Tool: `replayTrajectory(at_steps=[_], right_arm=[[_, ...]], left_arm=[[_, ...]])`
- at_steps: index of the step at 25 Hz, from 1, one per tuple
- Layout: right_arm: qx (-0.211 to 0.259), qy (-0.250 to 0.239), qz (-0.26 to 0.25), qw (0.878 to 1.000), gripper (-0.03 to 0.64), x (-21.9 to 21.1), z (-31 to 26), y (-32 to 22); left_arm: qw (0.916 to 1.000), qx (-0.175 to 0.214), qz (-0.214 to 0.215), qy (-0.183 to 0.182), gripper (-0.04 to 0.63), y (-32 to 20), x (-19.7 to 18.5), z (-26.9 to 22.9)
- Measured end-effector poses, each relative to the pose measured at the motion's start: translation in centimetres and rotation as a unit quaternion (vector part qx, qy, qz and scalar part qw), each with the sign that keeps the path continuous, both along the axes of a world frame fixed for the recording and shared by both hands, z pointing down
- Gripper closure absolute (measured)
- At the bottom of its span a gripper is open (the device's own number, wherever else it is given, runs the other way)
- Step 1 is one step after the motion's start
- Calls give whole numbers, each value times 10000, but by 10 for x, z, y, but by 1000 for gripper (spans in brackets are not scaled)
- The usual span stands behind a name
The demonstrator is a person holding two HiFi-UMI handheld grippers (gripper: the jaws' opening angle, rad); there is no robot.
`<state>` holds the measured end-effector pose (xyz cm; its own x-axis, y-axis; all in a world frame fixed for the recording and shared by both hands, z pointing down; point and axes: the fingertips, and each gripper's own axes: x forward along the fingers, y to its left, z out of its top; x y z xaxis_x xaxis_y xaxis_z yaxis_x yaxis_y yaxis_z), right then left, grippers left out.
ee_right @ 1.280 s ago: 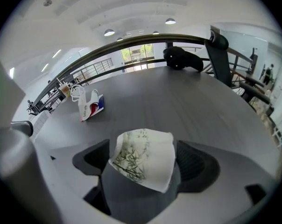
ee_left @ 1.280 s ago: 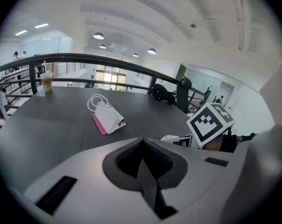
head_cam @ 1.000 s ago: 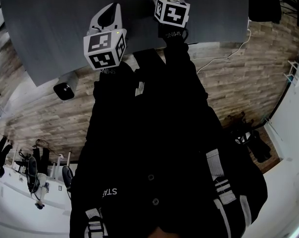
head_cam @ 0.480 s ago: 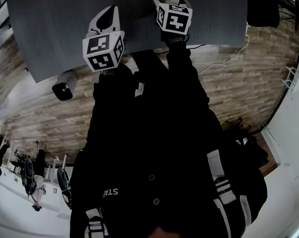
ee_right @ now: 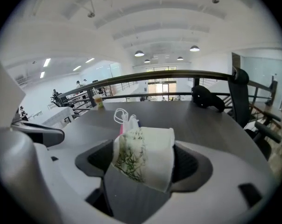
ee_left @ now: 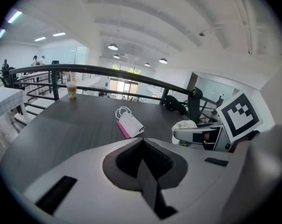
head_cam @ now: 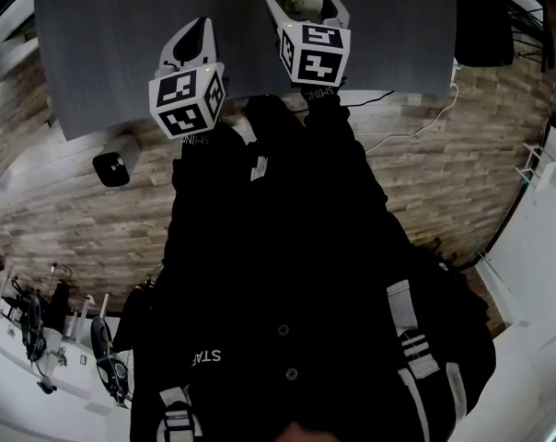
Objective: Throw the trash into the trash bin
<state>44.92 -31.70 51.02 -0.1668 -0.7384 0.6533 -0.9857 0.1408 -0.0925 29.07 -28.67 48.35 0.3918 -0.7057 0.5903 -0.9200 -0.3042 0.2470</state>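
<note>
Looks like an open office mezzanine: a railing is running behind the dark worktop, and pendant lamps are glowing up top.

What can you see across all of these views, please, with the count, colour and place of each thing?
table: 1, dark grey, in front of the person
paper cup: 1, white with green print, gripped above the table
paper bag: 1, white and pink, lying mid-table
drink cup: 1, pale and orange, far table edge
railing: 1, black, behind the table
dark object: 1, black, by the railing; kind unclear
floor: wood planks, brown
cable: 1, white, on the floor
box: 1, black, on the floor
left tool: 1, white, shut, empty
right tool: 1, white, shut on the paper cup
jacket: 1, black, person's own
</note>
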Motion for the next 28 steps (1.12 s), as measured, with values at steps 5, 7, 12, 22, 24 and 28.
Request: replayTrajectory(at_steps=[5,7,12,22,24,28], right_arm=[[323,3,-624,9975,212,-51,-33,9],[412,33,-867,9954,213,-73,-42,13],[547,31,-1395,9887,215,-125,-54,29],[754,-83,-2612,9623,216,-250,-76,70],[765,-107,-2842,9557,216,-278,-78,80],[779,-233,-3252,9421,216,-333,-79,99]], left_arm=[[9989,129,-442,27,595,21,-34,-18],[9978,152,-651,46,595,29,-51,-22],[9933,208,-1134,60,595,52,-95,-29],[9719,388,-2321,58,595,117,-203,-47],[9666,409,-2531,39,595,132,-227,-49],[9526,394,-3016,34,595,164,-274,-46]])
